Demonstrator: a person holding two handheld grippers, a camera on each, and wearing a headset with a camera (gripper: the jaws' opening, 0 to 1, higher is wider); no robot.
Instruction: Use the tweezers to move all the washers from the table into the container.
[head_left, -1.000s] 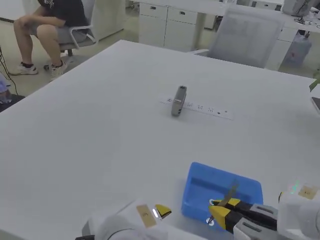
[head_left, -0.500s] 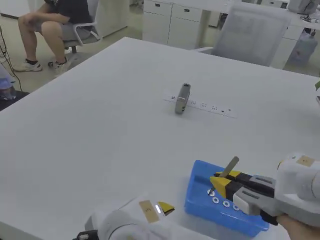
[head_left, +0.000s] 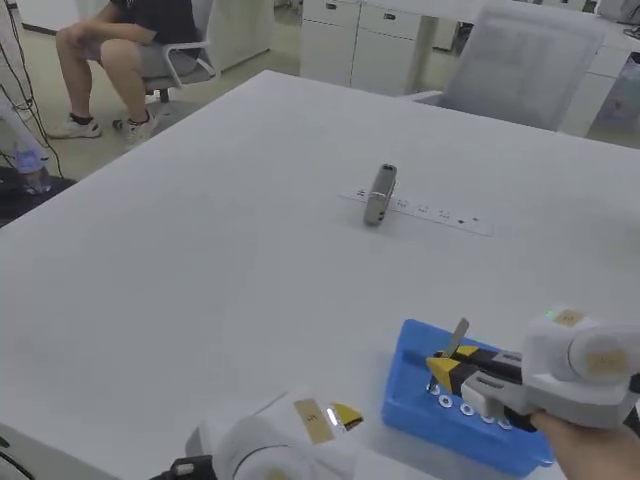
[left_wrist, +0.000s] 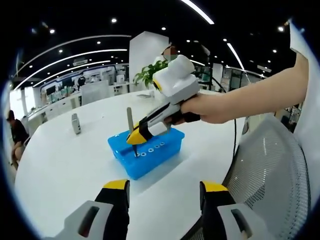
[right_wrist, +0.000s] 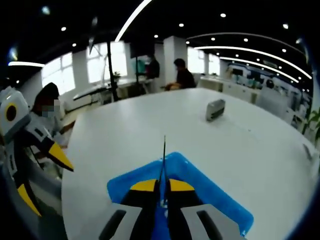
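A blue container (head_left: 500, 445) sits near the table's front edge, with a row of small washers (head_left: 465, 408) lying inside it. My right gripper (head_left: 445, 368) hovers over the container's left part, shut on thin metal tweezers (head_left: 457, 338) whose tips point down into it. In the left gripper view the tweezers (left_wrist: 130, 119) reach down among the washers (left_wrist: 151, 149) in the container (left_wrist: 150, 162). My left gripper (left_wrist: 165, 192) stands open and holds nothing, a little left of and nearer than the container (right_wrist: 215, 197). The right gripper (right_wrist: 162, 187) pinches the tweezers (right_wrist: 163, 160).
A small grey block (head_left: 380, 193) stands on a white strip (head_left: 445, 215) at mid-table. The white table (head_left: 200, 250) is wide and bare to the left. A person sits on a chair (head_left: 130, 40) at far left; an office chair (head_left: 530, 60) stands behind the table.
My right gripper with the tweezers has lifted from the container's front-left corner to over its inside, and a row of washers now shows in the container. The camera has shifted too.
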